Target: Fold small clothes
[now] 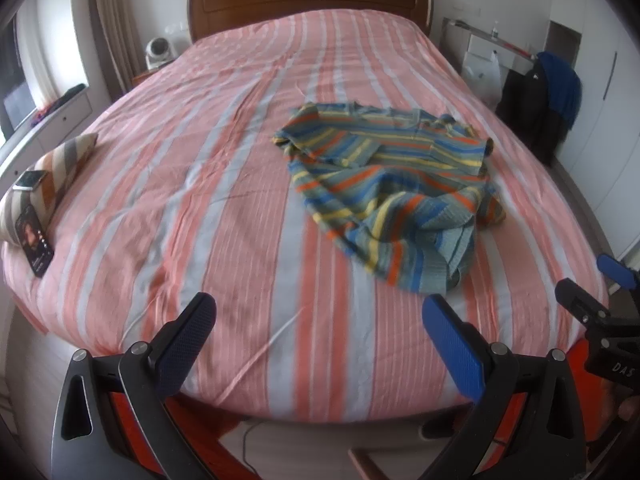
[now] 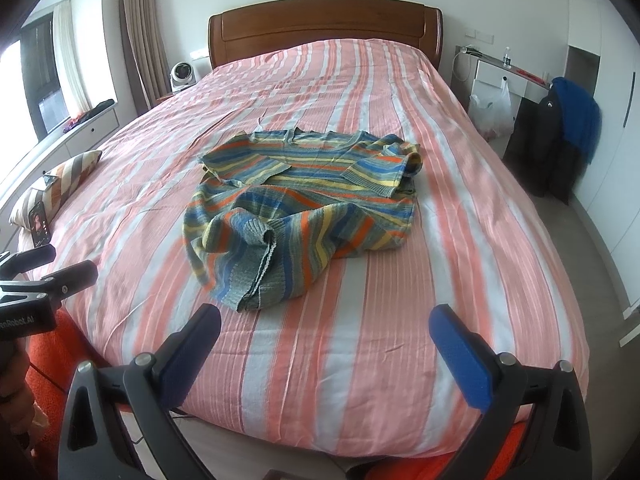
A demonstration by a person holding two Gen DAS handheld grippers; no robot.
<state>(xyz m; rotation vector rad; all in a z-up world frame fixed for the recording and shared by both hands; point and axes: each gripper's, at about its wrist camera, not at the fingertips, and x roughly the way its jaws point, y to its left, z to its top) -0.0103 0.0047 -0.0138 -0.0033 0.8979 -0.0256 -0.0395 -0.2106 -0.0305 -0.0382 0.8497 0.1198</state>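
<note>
A small knitted sweater (image 1: 392,184) with blue, yellow, orange and grey stripes lies crumpled on the pink-and-white striped bed (image 1: 224,184). It also shows in the right wrist view (image 2: 300,208), with its hem bunched toward me. My left gripper (image 1: 320,332) is open and empty over the bed's near edge, left of the sweater. My right gripper (image 2: 324,340) is open and empty just in front of the sweater's hem. The right gripper shows at the right edge of the left wrist view (image 1: 600,312), and the left gripper at the left edge of the right wrist view (image 2: 44,280).
A striped pillow (image 1: 48,184) with a phone (image 1: 34,240) leaning on it lies at the bed's left edge. A wooden headboard (image 1: 308,0) stands at the far end. A chair with dark and blue clothes (image 1: 548,100) stands to the right. A desk (image 2: 504,76) is behind it.
</note>
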